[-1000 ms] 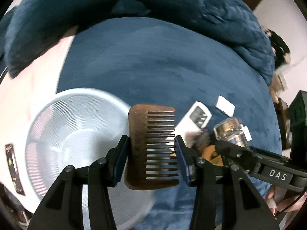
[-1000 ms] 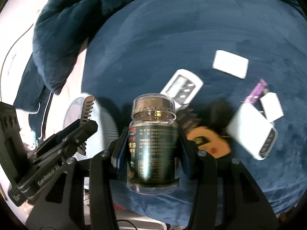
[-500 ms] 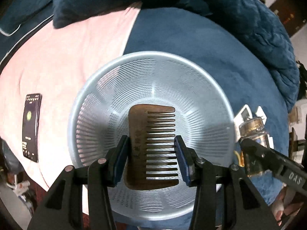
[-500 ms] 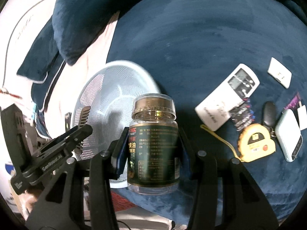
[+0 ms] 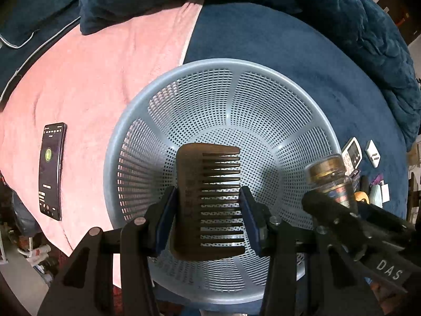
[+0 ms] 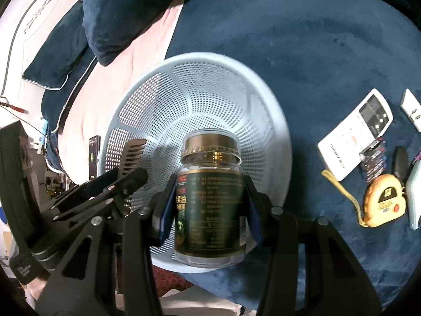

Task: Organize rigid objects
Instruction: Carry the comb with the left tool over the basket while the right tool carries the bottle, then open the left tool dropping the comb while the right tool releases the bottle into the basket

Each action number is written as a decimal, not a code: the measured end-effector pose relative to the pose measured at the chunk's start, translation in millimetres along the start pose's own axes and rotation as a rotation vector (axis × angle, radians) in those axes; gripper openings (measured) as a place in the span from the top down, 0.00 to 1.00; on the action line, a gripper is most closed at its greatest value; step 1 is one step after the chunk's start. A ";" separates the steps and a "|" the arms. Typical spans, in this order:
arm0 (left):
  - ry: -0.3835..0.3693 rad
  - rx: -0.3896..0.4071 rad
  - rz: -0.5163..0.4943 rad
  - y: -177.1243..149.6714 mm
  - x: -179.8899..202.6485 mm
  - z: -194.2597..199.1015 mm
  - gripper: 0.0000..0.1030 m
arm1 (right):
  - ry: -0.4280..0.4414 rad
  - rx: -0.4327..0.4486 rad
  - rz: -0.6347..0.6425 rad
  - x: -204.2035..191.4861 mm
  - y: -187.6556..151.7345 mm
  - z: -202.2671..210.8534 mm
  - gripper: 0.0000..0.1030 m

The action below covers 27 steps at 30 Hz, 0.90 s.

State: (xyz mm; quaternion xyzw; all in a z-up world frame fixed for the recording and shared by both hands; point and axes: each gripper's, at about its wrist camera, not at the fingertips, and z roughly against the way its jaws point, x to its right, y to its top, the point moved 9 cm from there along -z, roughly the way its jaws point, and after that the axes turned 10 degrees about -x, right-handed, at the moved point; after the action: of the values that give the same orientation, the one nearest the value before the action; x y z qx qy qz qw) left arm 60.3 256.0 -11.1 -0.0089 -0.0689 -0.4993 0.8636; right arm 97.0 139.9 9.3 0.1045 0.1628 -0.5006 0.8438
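Hovering over the basket (image 5: 265, 64), both grippers carry loads. Left gripper (image 5: 208, 220) is clamped on a wooden comb (image 5: 188, 200), teeth pointing right, above the basket's middle. Right gripper (image 6: 208, 213) is clamped on a bottle (image 6: 211, 202) with a gold cap, above the basket's near-right rim.

Progress: early. The basket looks empty, nothing dropped in yet. Comb and bottle are in place for release, likely the next move. Left to gather, all on the blanket (image 6: 302, 39) right of the basket: a white remote (image 6: 355, 134), a small white plug (image 6: 411, 109), a yellow tape measure (image 6: 382, 201), a dark key fob (image 6: 400, 162), a pale power bank (image 6: 415, 197) at the frame edge, and a small striped item by the remote, too blurred to name.

The basket sits on a bed, straddling the edge where the blue blanket meets a pink sheet (image 5: 92, 79). A phone (image 5: 51, 171) with lit screen lies on the sheet, left of the basket. Blue pillows (image 6: 126, 13) are bunched at the far side. Room clutter shows dimly past the bed's near-left corner.
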 end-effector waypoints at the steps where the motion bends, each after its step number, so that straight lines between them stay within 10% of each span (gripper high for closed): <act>1: 0.003 -0.002 -0.002 -0.4 0.9 -0.9 0.52 | 0.000 -0.003 0.001 -0.5 -0.3 -1.2 0.54; 27: 0.015 -0.010 0.002 -0.3 -4.0 2.3 0.52 | -0.010 -0.011 -0.008 -2.3 -1.4 -6.9 0.54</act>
State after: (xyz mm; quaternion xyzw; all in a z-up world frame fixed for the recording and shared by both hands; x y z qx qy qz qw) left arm 57.7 259.5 -9.3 -0.0093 -0.0598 -0.4988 0.8646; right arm 93.6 143.4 3.8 0.0966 0.1617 -0.5035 0.8432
